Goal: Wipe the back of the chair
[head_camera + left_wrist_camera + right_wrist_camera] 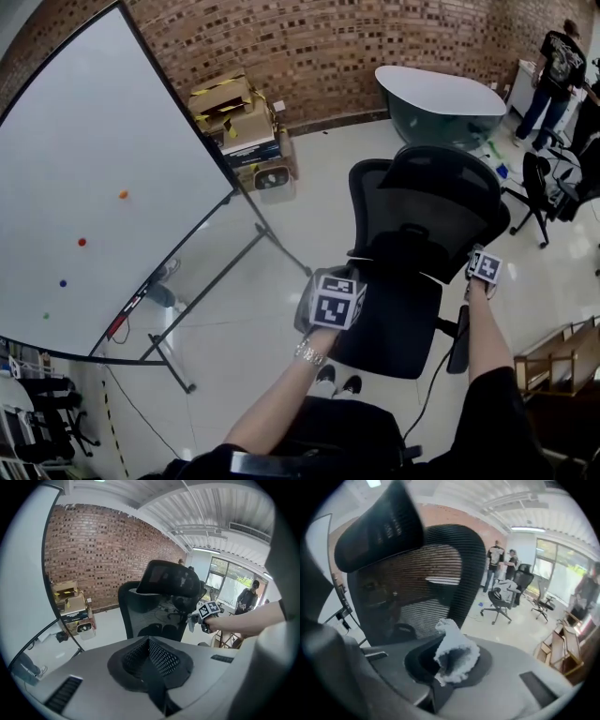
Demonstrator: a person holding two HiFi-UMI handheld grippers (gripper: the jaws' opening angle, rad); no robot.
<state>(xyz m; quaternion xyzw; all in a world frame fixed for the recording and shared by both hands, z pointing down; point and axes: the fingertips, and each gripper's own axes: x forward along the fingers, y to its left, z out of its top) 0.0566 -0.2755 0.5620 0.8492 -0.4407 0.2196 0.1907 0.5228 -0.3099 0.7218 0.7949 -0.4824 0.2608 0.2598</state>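
Right gripper [451,663] pinching cloth [457,652] beside chair back [419,590], forearm outstretched

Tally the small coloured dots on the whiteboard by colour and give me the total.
On the whiteboard, in the head view:
orange dot: 1
red dot: 1
blue dot: 1
green dot: 1
Total: 4

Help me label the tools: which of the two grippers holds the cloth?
The right gripper: a white cloth is pinched in its jaws. The left gripper has its jaws together, with nothing between them.
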